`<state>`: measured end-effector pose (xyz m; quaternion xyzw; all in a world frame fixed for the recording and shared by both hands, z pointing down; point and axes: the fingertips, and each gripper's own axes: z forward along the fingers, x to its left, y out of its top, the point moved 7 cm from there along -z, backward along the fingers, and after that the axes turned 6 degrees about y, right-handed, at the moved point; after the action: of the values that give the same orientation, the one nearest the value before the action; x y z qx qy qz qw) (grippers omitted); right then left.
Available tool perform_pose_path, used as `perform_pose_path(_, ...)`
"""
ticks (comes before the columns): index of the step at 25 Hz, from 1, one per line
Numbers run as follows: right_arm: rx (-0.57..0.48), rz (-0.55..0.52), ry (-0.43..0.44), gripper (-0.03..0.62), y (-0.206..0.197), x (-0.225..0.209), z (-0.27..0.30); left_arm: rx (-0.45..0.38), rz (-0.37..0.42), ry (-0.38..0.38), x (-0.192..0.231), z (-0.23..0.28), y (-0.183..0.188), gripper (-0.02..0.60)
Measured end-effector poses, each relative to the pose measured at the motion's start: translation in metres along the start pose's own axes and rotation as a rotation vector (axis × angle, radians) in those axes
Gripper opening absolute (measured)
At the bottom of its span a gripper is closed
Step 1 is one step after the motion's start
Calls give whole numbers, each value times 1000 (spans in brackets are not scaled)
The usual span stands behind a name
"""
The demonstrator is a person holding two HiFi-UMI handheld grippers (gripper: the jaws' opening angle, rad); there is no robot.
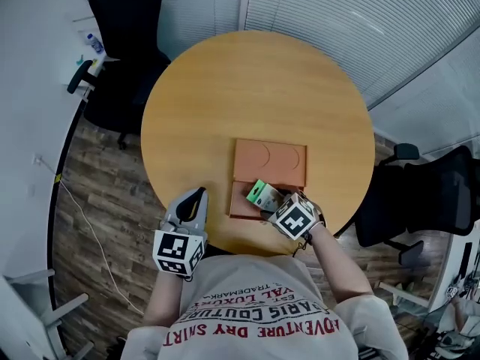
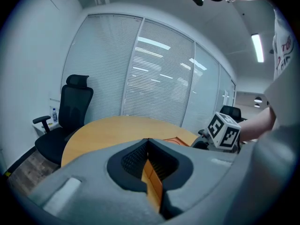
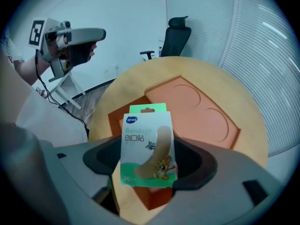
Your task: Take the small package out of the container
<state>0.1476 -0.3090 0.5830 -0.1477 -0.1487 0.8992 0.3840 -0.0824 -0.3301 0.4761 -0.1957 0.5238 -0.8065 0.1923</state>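
My right gripper (image 1: pixel 271 206) is shut on a small green and white bandage package (image 3: pixel 147 146), which it holds upright above the open orange container (image 3: pixel 150 196). In the head view the package (image 1: pixel 262 194) hangs over the container's base (image 1: pixel 241 199), near the table's front edge. The container's lid (image 1: pixel 270 162), with two round recesses, lies flat behind the base. My left gripper (image 1: pixel 196 196) hovers left of the container, its jaws shut with nothing between them (image 2: pixel 149 159).
The round wooden table (image 1: pixel 255 96) carries only the container. Black office chairs stand at the back left (image 1: pixel 124 43) and right (image 1: pixel 435 193). A white desk (image 1: pixel 30 88) with a small bottle (image 1: pixel 94 43) lies at the left. Blinds cover the far wall.
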Motion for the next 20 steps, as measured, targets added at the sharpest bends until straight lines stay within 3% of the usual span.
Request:
perform_pose_path(9, -263, 108, -125, 354, 6, -8, -66, -27, 58, -39, -22, 1, 17, 12)
perform_pose_path(15, -550, 196, -162, 354, 14, -5, -123, -73, 117, -82, -40, 9, 42, 12)
perform_pose_path(20, -724, 227, -282, 354, 10, -3, -161, -119, 156, -131, -64, 14, 60, 12)
